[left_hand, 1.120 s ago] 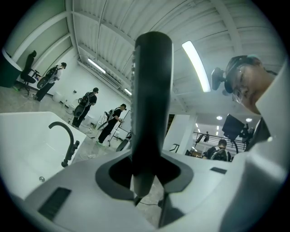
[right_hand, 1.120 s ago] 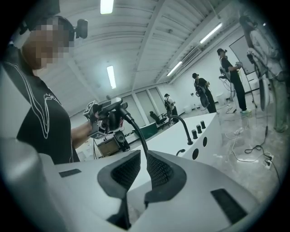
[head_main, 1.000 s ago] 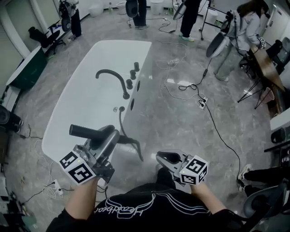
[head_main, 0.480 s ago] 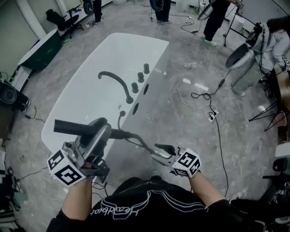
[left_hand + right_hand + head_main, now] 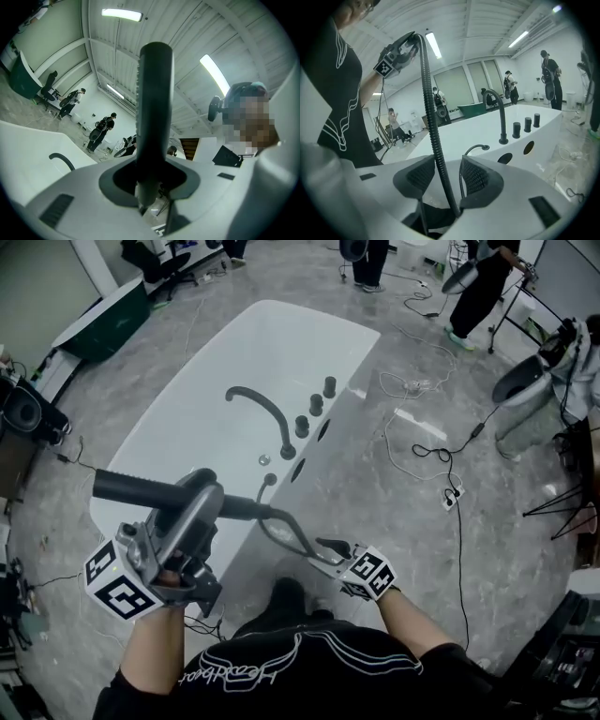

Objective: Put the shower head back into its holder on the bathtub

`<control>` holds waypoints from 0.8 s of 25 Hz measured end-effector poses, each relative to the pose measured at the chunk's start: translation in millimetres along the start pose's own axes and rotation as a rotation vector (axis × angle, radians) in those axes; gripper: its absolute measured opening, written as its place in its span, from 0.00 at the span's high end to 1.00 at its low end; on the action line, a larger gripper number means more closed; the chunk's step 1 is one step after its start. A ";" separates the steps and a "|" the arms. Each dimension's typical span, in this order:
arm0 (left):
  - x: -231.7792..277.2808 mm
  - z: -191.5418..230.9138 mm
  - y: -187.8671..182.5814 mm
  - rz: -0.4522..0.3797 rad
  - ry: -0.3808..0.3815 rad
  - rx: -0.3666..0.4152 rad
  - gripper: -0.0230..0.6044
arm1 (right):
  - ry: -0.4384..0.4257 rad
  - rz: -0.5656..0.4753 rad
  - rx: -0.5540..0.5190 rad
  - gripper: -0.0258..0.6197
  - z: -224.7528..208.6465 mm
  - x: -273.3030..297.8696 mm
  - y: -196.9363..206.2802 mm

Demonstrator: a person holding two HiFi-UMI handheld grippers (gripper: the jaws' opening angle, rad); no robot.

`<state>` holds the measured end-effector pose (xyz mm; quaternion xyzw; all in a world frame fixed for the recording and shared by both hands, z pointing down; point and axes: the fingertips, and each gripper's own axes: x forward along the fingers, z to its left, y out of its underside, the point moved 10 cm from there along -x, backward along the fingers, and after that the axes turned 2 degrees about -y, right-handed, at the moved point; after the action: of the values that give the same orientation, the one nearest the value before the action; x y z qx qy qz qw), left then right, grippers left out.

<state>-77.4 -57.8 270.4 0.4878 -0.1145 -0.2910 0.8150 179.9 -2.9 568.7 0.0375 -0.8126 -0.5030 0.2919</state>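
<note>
Head view: the left gripper [image 5: 208, 498], at about 8 o'clock, is clamped on the shower head [image 5: 131, 487], which lies roughly level in the air and points toward 9 o'clock. Its hose [image 5: 281, 535] droops from the handle toward 5 o'clock, where the right gripper [image 5: 328, 547] meets it. The bathtub [image 5: 216, 437] stretches from the centre toward 12 o'clock, with the spout [image 5: 262, 409] and knobs [image 5: 316, 404] along its right rim. A small round socket [image 5: 264, 459] just beside the hose outlet is probably the holder.

Left gripper view: the shower head's handle [image 5: 152, 117] stands straight up between the jaws, which are closed about halfway on it.

Right gripper view: the jaws have just been opening and stand wide, with the hose [image 5: 433, 131] running between them and touching neither pad that I can see.

The carrying step seems in hand, with the head well apart from the holder. Next the left hand would need to bring the handle's lower end over the socket, toward 1 o'clock, while the right steers the hose clear
</note>
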 end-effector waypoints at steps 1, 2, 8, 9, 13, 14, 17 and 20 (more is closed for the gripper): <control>-1.6 5.4 -4.7 -0.003 -0.004 -0.001 0.78 | -0.012 0.001 0.009 0.69 -0.5 7.6 -1.1; -2.6 11.4 -10.2 -0.005 -0.010 0.000 0.78 | -0.025 0.000 0.017 0.69 -1.1 15.2 -3.5; 3.7 57.8 -42.2 -0.022 -0.036 -0.010 0.78 | -0.079 0.030 0.041 0.79 -11.5 60.5 -20.1; 0.7 62.4 -41.4 -0.020 -0.054 0.002 0.78 | -0.092 0.032 0.042 0.85 -9.7 66.6 -18.0; -7.1 74.9 -32.1 -0.006 -0.115 0.029 0.78 | -0.136 0.034 0.058 0.89 -0.1 69.8 -8.5; -7.3 78.3 -31.2 -0.003 -0.124 0.030 0.78 | -0.144 0.033 0.069 0.89 0.6 67.9 -8.7; -6.0 86.2 -33.5 0.005 -0.136 0.033 0.78 | -0.158 -0.001 0.117 0.89 2.9 60.0 -16.4; -5.8 84.4 -28.3 -0.002 -0.127 0.029 0.78 | -0.150 -0.061 0.157 0.90 8.3 40.4 -17.1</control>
<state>-132.0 -126.0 288.6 0.4803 -0.1696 -0.3203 0.7987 138.3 -19.0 569.3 0.0470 -0.8675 -0.4480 0.2109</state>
